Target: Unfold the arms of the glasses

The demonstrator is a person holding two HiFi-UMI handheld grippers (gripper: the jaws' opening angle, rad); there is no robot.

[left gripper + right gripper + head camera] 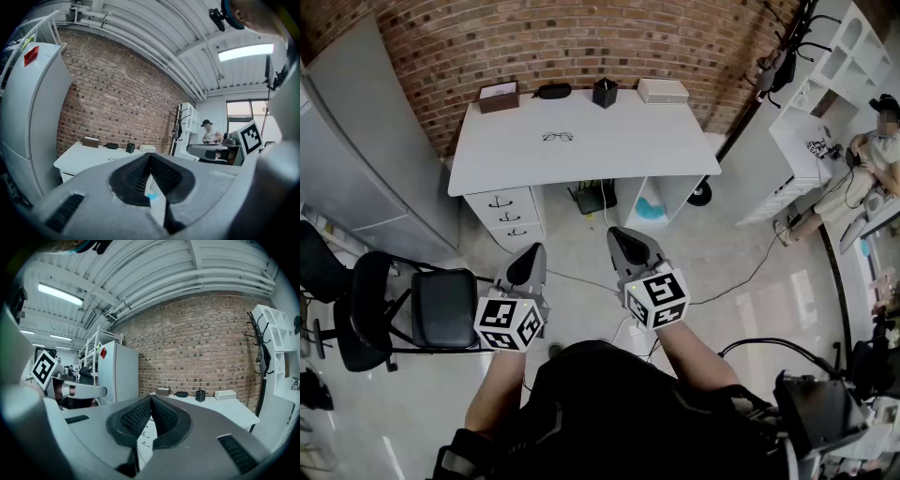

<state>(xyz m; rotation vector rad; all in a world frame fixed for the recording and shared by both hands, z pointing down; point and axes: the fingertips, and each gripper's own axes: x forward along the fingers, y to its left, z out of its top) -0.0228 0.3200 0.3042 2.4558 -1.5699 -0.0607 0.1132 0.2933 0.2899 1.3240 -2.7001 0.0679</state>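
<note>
"Two grippers in the picture. What is each one doing?"

"The left gripper (528, 265) has its jaws pressed together with nothing between them. The right gripper (628, 246) is the same, closed and empty. Both are held out in front of the person, well short of the desk (609, 155) and out over the floor."

"And the glasses?"

"The glasses (558, 137) lie on the desk, toward its left half and nearer the back edge than the front. Neither gripper is anywhere near them. They are too small here to tell whether the arms are folded."

"What else is on the desk?"

"There is a row along its back edge against the brick wall: a brown box (498, 97) at the left, then a black case (552, 91), a black cup (604, 93) and a white box (663, 91). A black chair (441, 305) stands off the desk's left front corner."

"So how far along is it?"

"By my reading, it has not begun. The whole job is left: walk up to the desk, open the jaws, steady the frame with one gripper and swing out each arm with the other."
</note>
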